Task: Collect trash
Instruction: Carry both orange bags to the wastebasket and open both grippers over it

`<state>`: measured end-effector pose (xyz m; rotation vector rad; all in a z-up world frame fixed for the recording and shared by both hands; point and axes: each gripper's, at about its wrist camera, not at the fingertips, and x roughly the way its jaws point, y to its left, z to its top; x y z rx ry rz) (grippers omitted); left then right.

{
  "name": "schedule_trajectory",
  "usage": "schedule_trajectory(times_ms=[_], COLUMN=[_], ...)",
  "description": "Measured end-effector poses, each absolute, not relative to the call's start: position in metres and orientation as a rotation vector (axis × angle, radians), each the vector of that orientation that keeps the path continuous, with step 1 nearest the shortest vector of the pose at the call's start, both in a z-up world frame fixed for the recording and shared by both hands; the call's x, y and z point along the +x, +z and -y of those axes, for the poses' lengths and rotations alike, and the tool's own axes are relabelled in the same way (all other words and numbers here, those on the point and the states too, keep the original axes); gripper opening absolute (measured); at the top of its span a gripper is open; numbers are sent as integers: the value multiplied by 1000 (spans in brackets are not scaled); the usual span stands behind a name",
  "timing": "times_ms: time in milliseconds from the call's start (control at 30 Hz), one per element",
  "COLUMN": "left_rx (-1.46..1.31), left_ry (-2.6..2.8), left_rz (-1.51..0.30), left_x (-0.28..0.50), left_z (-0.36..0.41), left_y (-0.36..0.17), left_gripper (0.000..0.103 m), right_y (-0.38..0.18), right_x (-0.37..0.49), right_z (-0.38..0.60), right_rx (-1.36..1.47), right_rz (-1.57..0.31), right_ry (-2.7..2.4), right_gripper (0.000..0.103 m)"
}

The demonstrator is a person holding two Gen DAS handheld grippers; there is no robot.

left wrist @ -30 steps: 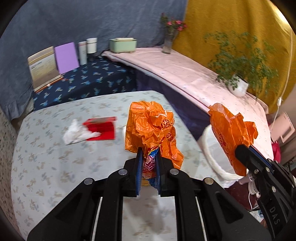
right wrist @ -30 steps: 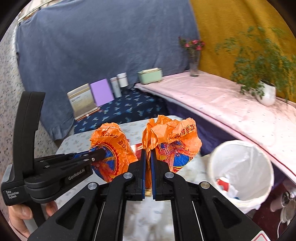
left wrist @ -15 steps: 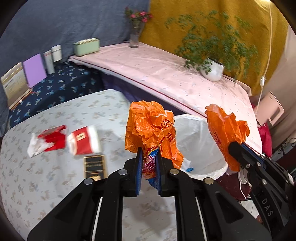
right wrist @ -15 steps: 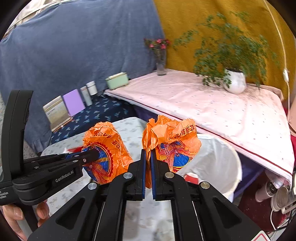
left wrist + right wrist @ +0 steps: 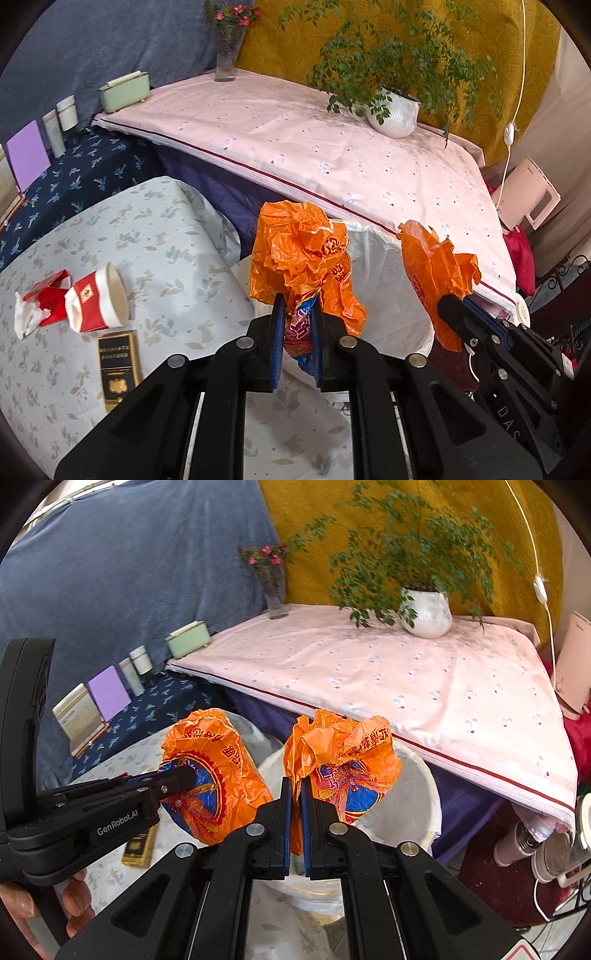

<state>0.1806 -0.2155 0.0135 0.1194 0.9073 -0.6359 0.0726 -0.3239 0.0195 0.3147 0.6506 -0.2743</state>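
Both grippers (image 5: 298, 334) (image 5: 293, 814) clamping orange wrapper (image 5: 301, 254), above bin (image 5: 413, 812)

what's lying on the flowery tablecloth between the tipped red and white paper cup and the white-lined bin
Nothing: the left wrist view shows only bare flowery tablecloth between the tipped red and white paper cup and the white-lined bin.

Both grippers, left (image 5: 298, 334) and right (image 5: 294, 827), have carried their orange wrappers (image 5: 303, 258) (image 5: 341, 764) off the table (image 5: 177, 258) side to over the white bin (image 5: 406, 812). Cup (image 5: 98, 297) now trails left of bin.
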Motion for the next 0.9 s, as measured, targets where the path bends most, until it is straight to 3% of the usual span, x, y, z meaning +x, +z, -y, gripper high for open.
schedule_trajectory(times_ms=[133, 233, 300, 500, 900], left_rx=[132, 135, 139, 128, 98], left_ry=[-640, -635, -627, -610, -574], left_rz=[-917, -907, -905, -919, -905], left_x=[184, 185, 185, 190, 193], left_z=[228, 233, 235, 234, 209], left_y=[6, 3, 2, -2, 5], left_gripper=[14, 23, 36, 40, 45], right_y=[12, 8, 6, 7, 22], right_x=[76, 77, 77, 75, 73], right_z=[335, 342, 344, 347, 329], right_rx=[334, 345, 350, 348, 296], right_rz=[-661, -662, -663, -649, -623], right_ry=[-290, -311, -322, -348, -344], right_gripper=[6, 10, 13, 37, 55])
